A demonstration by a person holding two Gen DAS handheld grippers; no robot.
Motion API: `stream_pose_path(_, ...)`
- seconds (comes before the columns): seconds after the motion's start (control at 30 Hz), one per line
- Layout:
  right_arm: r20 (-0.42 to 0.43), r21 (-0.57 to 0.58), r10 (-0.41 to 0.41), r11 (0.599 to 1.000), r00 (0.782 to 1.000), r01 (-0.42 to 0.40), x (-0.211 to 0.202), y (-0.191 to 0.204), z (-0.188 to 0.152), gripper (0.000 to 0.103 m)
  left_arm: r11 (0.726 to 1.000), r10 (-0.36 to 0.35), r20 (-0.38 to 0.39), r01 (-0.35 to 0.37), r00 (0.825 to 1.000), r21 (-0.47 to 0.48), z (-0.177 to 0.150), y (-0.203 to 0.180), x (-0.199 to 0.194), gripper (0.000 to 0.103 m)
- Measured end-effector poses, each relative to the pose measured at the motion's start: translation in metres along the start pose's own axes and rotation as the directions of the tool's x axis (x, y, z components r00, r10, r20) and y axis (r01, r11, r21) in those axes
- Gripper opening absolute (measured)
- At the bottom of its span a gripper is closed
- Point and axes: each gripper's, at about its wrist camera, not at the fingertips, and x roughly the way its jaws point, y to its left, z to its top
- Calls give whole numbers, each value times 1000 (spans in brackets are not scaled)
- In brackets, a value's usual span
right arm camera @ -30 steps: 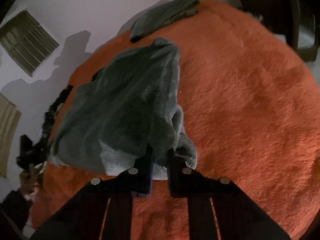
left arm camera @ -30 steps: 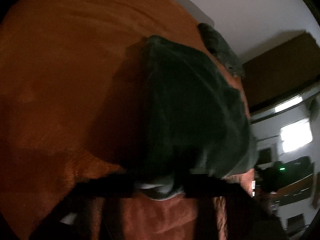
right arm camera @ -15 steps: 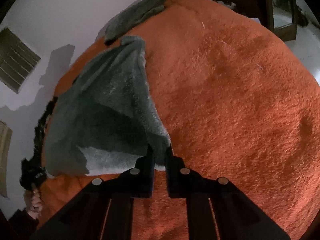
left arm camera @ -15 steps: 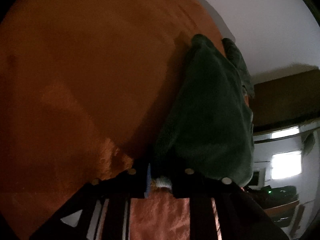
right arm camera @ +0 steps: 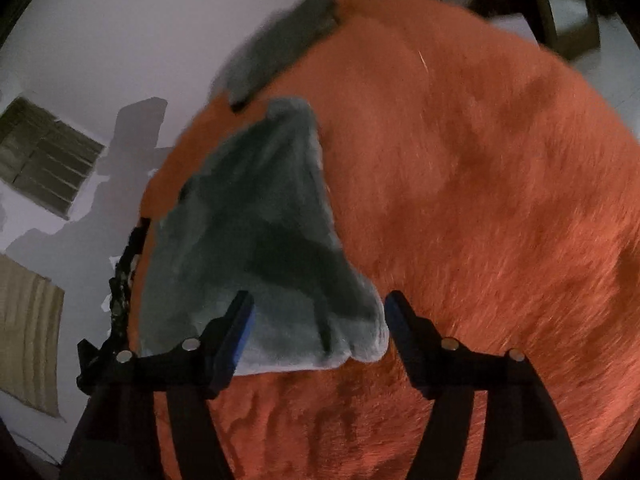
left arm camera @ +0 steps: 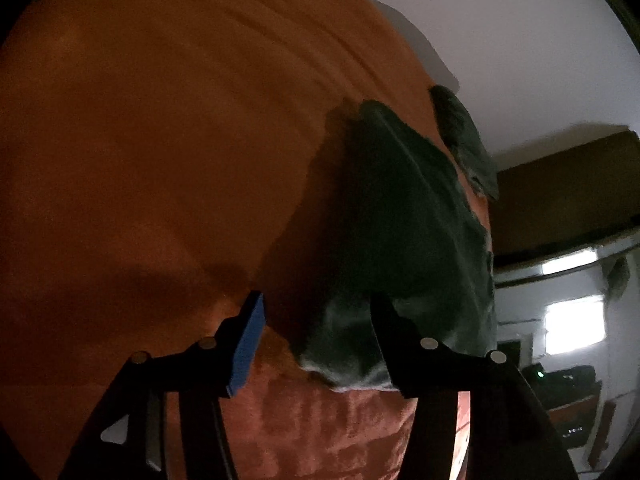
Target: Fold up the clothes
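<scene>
Both pairs of jaws, clamped on the near edge of the grey fleece garment a second ago, now stand apart and are opening, and the garment has dropped out of their grip onto the bedding.

Largest in both views is the orange plush blanket (right arm camera: 480, 200) covering the bed, its pile brightly lit in the right wrist view and dim in the left wrist view (left arm camera: 140, 140). On it lies the grey fleece garment (right arm camera: 256, 240), spread in a rough triangle whose narrow tip points away from the cameras and whose wide, paler hem lies nearest them. In the left wrist view the same garment (left arm camera: 400, 220) looks very dark, with a fold of its near corner bunched between the fingers.

A second, smaller dark grey folded cloth (right arm camera: 288, 48) rests at the far edge of the blanket, just beyond the garment's tip, apart from it; the left wrist view shows it too (left arm camera: 464, 140).

The right hand-held gripper (right arm camera: 318, 308) hovers over the garment's near hem, released, its blue-padded fingers straddling the hem without pressing it. The left hand-held gripper (left arm camera: 316, 308) is likewise released: its blue pad stands clear over bare blanket, while its other finger overlaps the garment's corner, and whether they touch cannot be told.

At the left of the right wrist view, the black frame of the other gripper (right arm camera: 120, 300) shows beside the garment's far side.
</scene>
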Motion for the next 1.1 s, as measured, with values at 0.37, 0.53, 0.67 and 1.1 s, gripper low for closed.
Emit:
stream_pose_path(0.37, -3, 93, 1, 996, 1000, 0, -21, -9, -5, 7, 1000, -4, -52, 4, 999, 8, -21, -5, 3, 10)
stream_pose_path(0.53, -90, -16, -90, 996, 992, 89, -1, -1, -6, 9, 994, 99, -92, -94, 991, 53, -17, -3, 17, 10)
stream_pose_path(0.67, -91, 14, -128, 992, 988, 129, -5, 0, -2, 34, 996, 83, -76, -85, 994, -20, -6, 1, 13, 11)
stream_pose_path(1.1, 138, -436, -135, 881, 981, 183, 58, 169, 3, 48, 941, 31, 76, -54, 997, 335, 1, -169, 83, 44)
